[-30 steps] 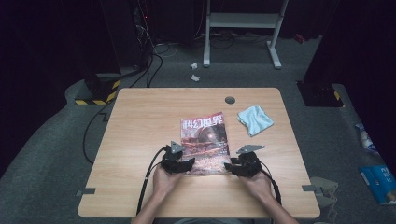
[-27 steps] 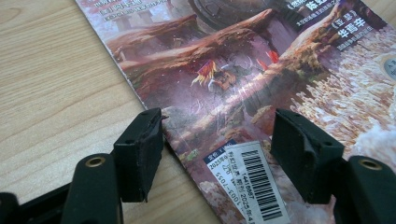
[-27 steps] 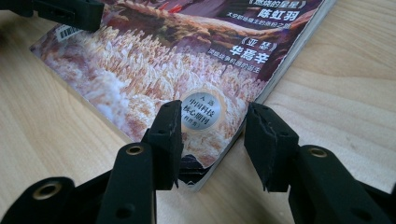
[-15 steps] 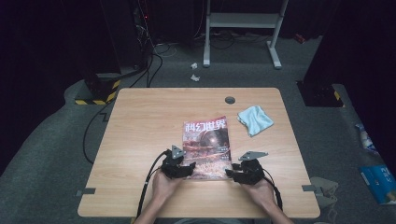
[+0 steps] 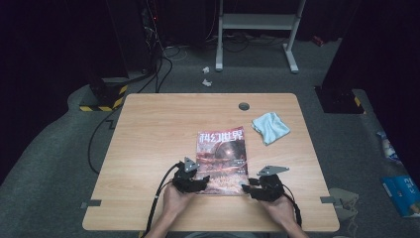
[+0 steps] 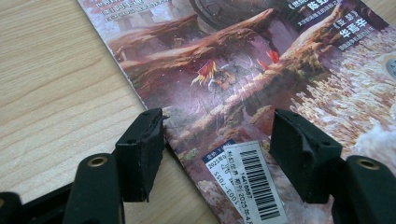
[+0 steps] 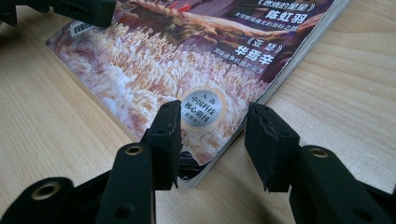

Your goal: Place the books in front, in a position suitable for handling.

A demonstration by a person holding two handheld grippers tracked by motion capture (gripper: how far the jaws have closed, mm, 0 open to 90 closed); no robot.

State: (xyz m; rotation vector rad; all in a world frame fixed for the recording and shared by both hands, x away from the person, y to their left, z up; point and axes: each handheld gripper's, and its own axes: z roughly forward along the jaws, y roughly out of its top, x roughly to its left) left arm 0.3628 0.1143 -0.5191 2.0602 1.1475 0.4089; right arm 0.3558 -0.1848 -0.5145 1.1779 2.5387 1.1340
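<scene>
Magazine (image 5: pixel 222 158) flat on the wooden counter (image 5: pixel 148 148), slightly skewed, closed, cover up, nearer the person's edge than the far edge and a little right of the counter's middle. Left tongs (image 5: pixel 194 182) at the magazine's near left corner, spread wide: in the left gripper view (image 6: pixel 217 154), one jaw on the bare wood just beside the spine edge, the other over the cover, neither pad pressing the paper. Right tongs (image 5: pixel 257 187) at the magazine's near right corner, likewise spread: in the right gripper view (image 7: pixel 212 140), jaws straddling that corner, one over the cover, the other over bare wood beside the page edge, nothing pinched. Broad bare wood left of the magazine and beyond its far edge; narrower strip between its near edge and the counter's front edge. Pale blue cloth (image 5: pixel 270 127) beyond the magazine's far right corner, well apart from it; small round grommet (image 5: pixel 243 106) beyond the magazine, near the counter's far edge. On the cover, large red-and-white Chinese title across the top, white barcode sticker (image 6: pixel 257 182) near the left tongs with digits too small to trust, round silver seal (image 7: pixel 204 108) with Chinese characters between the right jaws, white lines of Chinese characters farther up the cover.
</scene>
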